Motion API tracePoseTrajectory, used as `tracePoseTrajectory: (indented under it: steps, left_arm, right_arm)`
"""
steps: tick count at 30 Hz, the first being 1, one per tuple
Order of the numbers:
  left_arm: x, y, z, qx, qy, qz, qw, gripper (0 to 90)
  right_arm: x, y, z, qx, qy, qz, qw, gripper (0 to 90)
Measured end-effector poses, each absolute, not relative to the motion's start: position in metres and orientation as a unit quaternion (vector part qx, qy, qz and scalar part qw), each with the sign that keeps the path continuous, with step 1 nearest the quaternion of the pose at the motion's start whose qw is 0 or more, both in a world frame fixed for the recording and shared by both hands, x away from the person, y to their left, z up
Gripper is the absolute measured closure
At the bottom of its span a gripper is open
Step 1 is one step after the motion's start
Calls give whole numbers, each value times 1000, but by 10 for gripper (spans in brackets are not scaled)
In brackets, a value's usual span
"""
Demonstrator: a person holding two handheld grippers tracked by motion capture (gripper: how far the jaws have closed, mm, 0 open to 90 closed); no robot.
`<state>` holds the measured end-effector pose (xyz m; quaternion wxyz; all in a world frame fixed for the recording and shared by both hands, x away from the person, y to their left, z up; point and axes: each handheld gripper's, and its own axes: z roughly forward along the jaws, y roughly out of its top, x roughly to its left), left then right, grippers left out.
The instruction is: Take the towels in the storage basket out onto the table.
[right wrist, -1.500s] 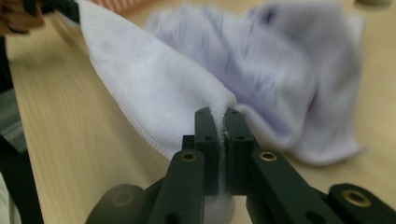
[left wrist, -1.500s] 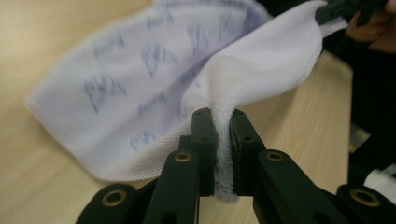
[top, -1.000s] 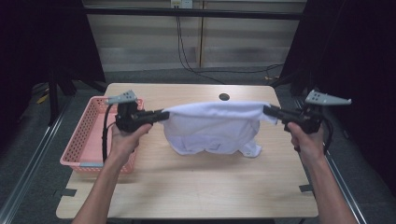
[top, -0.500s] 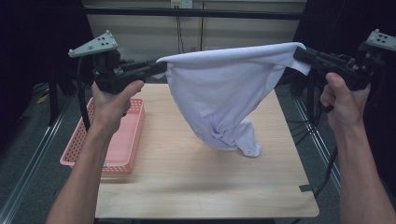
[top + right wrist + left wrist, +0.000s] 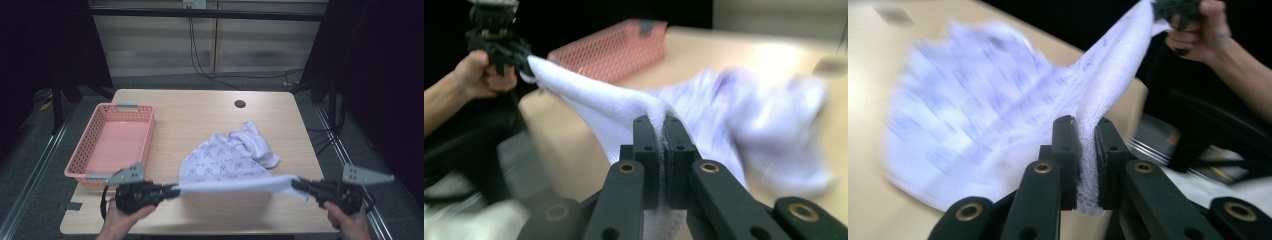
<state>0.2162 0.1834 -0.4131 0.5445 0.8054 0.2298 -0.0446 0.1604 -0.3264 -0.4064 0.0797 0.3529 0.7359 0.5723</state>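
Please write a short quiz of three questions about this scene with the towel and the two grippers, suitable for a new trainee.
1. True or false: the white patterned terry towel hangs fully in the air, clear of the light wooden table.
2. Which does each black two-jaw gripper clamp? A) a near corner of the towel B) the basket rim C) nothing
3. What lies inside the pink plastic mesh basket?

Key
1. False: its near edge is stretched between the left gripper and the right gripper, while its far part lies bunched on the table.
2. A, for both.
3. Nothing can be seen in it.
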Motion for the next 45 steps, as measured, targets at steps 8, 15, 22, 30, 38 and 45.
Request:
tracePoseTrajectory:
  steps: [8,15,22,30,38,45]
  left_arm:
    - [211,192,-443,824,229,-108,507,609]
    - [255,184,-459,826,269,-70,489,638]
    - [320,153,-482,841,291,-49,453,686]
    - [336,127,-503,871,271,-45,408,703]
    - [307,136,-501,882,250,-74,393,879]
    - [265,145,-498,889,233,-110,378,874]
  right_arm:
    - [134,-321,-450,400,763,504,61,536]
    - [180,-315,-449,393,775,486,92,601]
    - [247,-293,-468,391,803,439,101,765]
    - [282,-263,-494,385,828,397,92,645]
    - [267,-250,-502,368,843,383,87,709]
    - [229,-259,-497,362,856,364,56,900]
